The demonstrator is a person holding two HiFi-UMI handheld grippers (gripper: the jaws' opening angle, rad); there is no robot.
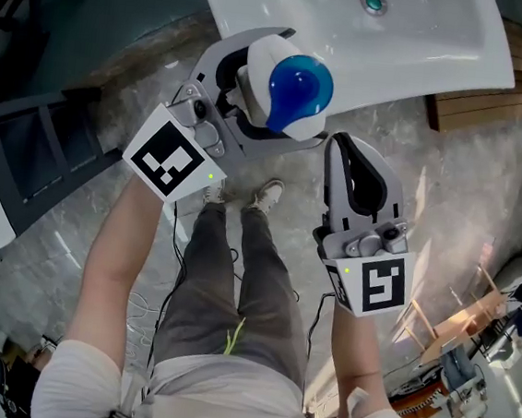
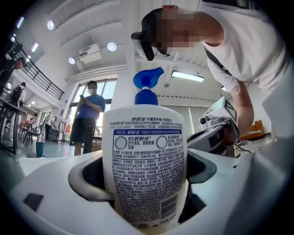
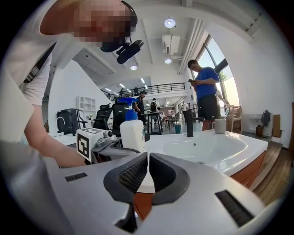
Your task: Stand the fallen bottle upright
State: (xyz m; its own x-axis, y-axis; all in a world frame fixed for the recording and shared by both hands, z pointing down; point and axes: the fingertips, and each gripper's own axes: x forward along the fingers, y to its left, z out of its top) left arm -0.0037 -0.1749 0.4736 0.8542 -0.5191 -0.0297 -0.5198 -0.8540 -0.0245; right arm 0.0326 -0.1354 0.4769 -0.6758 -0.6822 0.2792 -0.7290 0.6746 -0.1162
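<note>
The left gripper [image 1: 296, 91] clasps a white bottle [image 2: 147, 170], upright, at the sink [image 1: 428, 35] rim. Its label [image 2: 148, 151] reads 舒肤佳 above small print and a barcode [image 2: 166, 210]. The right gripper [image 1: 349, 148] is clenched and empty.

White bottle [image 2: 144, 170], blue pump top, upright, at basin [image 1: 436, 41] rim

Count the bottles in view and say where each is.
1. The white pump bottle stands upright, gripped in the left gripper, at the front edge of the sink. Others may be hidden in the distant room clutter.
</note>
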